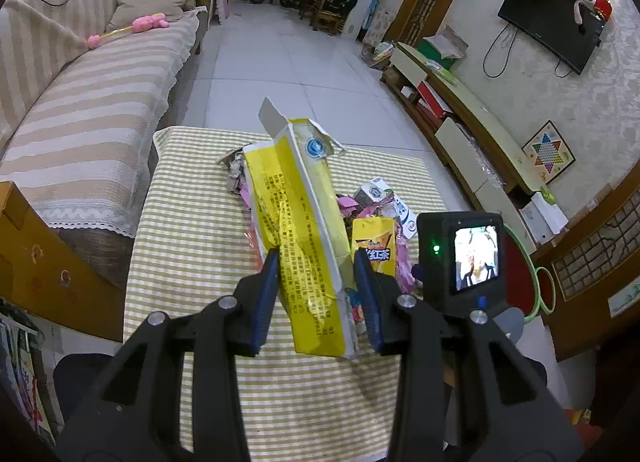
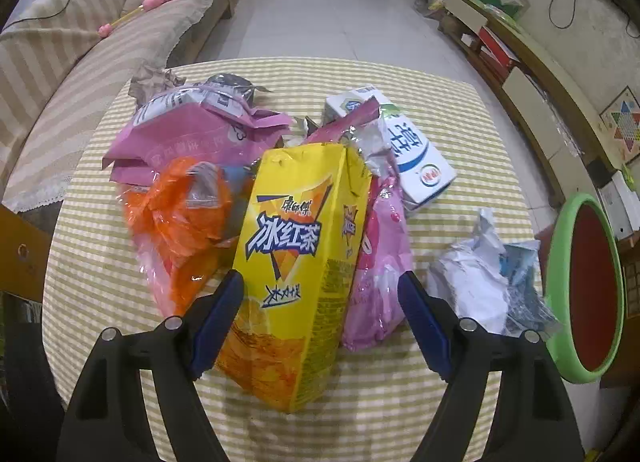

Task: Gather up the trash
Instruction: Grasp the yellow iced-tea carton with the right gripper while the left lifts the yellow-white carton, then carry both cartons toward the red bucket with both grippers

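Observation:
My left gripper (image 1: 316, 258) is shut on a torn yellow-and-white carton (image 1: 304, 222) and holds it tilted above the checked table (image 1: 192, 230). My right gripper (image 2: 320, 282) is open, its fingers either side of a yellow iced-tea carton (image 2: 292, 262) lying on the trash pile; the carton also shows in the left wrist view (image 1: 374, 244). Around it lie an orange wrapper (image 2: 180, 222), pink bags (image 2: 380, 262), a pink box (image 2: 192, 134), a white-and-blue milk carton (image 2: 416, 158) and crumpled white paper (image 2: 476, 278).
A green-rimmed red bin (image 2: 588, 282) stands off the table's right edge. A striped sofa (image 1: 80, 102) runs along the left. A low TV cabinet (image 1: 460, 110) lines the right wall. The right gripper's camera body (image 1: 460, 254) is beside my left gripper.

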